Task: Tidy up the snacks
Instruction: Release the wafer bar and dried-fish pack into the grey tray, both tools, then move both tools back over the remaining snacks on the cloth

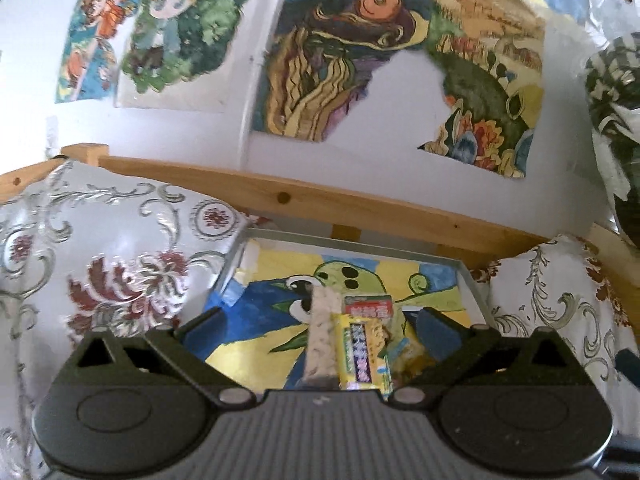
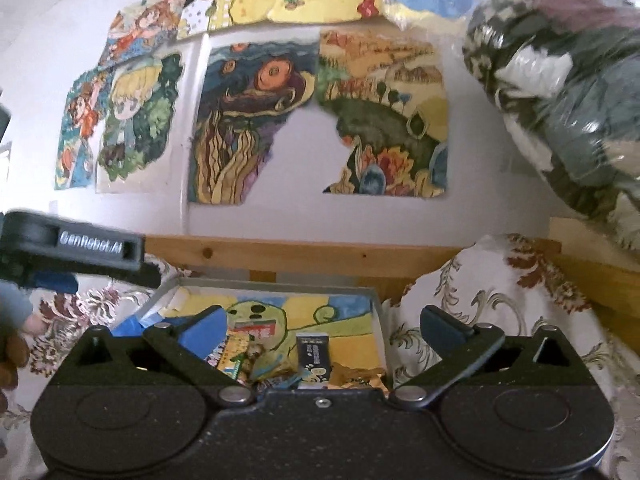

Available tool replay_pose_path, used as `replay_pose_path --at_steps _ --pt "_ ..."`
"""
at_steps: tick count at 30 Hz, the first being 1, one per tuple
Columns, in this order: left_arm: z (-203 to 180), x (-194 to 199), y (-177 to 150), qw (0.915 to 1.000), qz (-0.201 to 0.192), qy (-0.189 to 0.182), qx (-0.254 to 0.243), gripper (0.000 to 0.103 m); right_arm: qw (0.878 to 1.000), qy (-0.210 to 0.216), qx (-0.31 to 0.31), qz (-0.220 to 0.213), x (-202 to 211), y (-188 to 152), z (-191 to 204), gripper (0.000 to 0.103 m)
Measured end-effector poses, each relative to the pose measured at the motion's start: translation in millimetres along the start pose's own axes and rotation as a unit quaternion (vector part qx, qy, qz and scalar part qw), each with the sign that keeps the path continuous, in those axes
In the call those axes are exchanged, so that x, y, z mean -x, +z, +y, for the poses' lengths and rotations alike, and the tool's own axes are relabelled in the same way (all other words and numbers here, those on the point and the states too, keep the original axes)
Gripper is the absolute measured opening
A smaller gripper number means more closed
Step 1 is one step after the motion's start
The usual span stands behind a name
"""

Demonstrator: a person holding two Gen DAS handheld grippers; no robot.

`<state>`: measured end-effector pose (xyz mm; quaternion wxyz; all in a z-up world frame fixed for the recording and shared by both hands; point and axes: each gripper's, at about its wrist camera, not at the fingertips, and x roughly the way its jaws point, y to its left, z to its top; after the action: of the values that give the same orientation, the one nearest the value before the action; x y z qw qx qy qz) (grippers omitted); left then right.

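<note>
A shallow grey tray (image 1: 360,242) with a painted bottom lies between two floral cushions. In the left wrist view it holds a clear packet of white pieces (image 1: 320,340), a yellow bar (image 1: 362,354) and a red-and-green pack (image 1: 368,306). My left gripper (image 1: 324,320) hangs open above them, holding nothing. In the right wrist view the tray (image 2: 280,284) shows a dark packet (image 2: 314,354), a yellow-green pack (image 2: 236,354) and gold wrappers (image 2: 360,376). My right gripper (image 2: 320,330) is open over these, nothing between its blue pads (image 2: 204,334). The left gripper's body (image 2: 80,252) shows at left.
A wooden rail (image 1: 280,196) runs behind the tray. Floral cushions (image 1: 100,260) (image 2: 500,300) press in on both sides. Painted drawings (image 2: 248,120) cover the white wall. A plastic-wrapped patterned bundle (image 2: 560,100) hangs at upper right. A hand (image 2: 12,344) shows at the left edge.
</note>
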<state>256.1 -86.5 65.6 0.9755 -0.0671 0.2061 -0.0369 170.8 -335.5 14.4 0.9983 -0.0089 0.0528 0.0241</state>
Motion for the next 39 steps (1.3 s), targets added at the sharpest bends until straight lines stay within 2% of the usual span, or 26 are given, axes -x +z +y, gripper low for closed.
replay_pose_path --at_steps 4,19,33,39 --pt "4.8 23.6 -10.4 1.0000 -0.007 0.001 0.001 0.103 1.000 -0.002 -0.018 -0.005 26.9 2.9 1.3 0.102" --pt "28.9 105.4 -45.6 0.9995 -0.026 0.002 -0.018 0.103 0.999 -0.025 -0.021 -0.001 109.8 -3.5 19.6 0.102" --pt "49.7 147.8 -87.8 0.9995 -0.009 -0.001 -0.030 0.103 0.998 -0.029 -0.021 0.054 159.0 -20.5 44.7 0.102" --pt "63.4 157.5 -102.1 0.9998 0.006 0.007 -0.018 0.103 0.995 -0.047 -0.020 0.080 168.3 -27.9 52.8 0.102"
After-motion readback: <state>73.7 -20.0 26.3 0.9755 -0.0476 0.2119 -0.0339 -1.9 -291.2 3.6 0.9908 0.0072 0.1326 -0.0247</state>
